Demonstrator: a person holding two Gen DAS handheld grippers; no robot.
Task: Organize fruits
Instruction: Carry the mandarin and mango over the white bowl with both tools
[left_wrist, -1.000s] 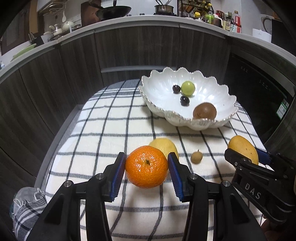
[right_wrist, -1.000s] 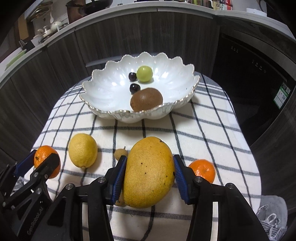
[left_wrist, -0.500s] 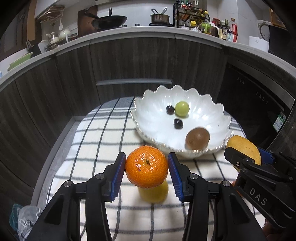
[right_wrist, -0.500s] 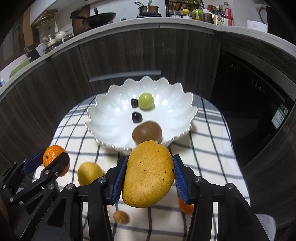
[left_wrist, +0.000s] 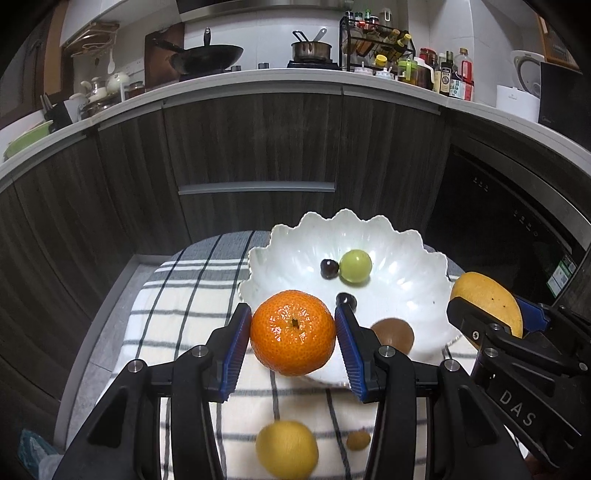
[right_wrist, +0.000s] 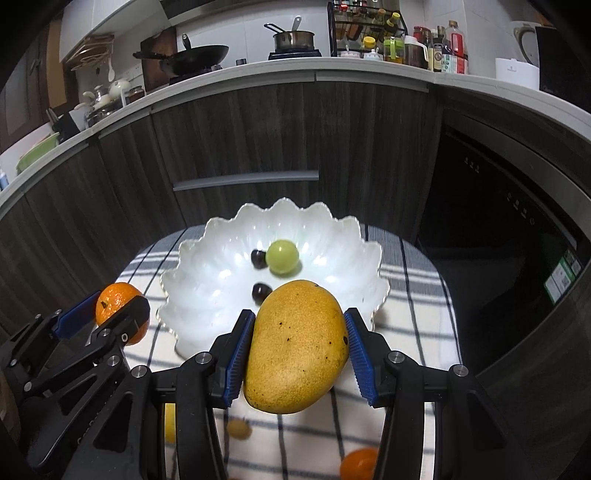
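I carried both fruits above the checked cloth (left_wrist: 184, 317) toward the scalloped white bowl (left_wrist: 402, 258), so each could drop in. My left gripper (left_wrist: 293, 332) was clamped on the mandarin (left_wrist: 293, 331), level near the rim; my right gripper (right_wrist: 299, 347) gripped the mango (right_wrist: 297, 345) alongside, pointing forward.

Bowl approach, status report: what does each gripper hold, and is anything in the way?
Left gripper shut on orange; right gripper shut on mango. Both near white bowl rim. Kiwi, green fruit inside; room left.
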